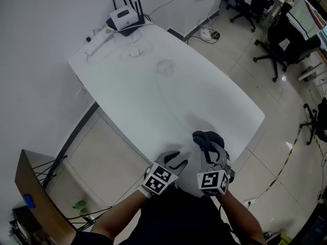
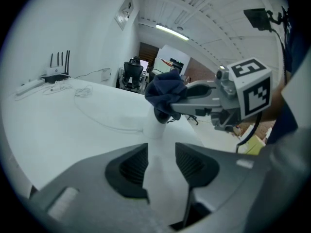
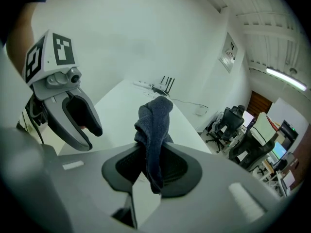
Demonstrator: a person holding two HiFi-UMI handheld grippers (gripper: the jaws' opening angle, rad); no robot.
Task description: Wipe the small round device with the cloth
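Small round device [image 2: 155,126] cannot be picked out in the head view. There the left gripper [image 1: 176,162] and right gripper [image 1: 208,146] sit side by side at the near edge of the white table [image 1: 168,101].

Left gripper view: half-spread jaws clamp the white device over the table, and the dark blue cloth [image 2: 164,93] meets its far end.

Right gripper view: narrow jaws pinch the cloth.

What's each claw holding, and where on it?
Right claw: dark blue cloth, pinched mid-length. Left claw: white piece between its jaws; grip can't be told.
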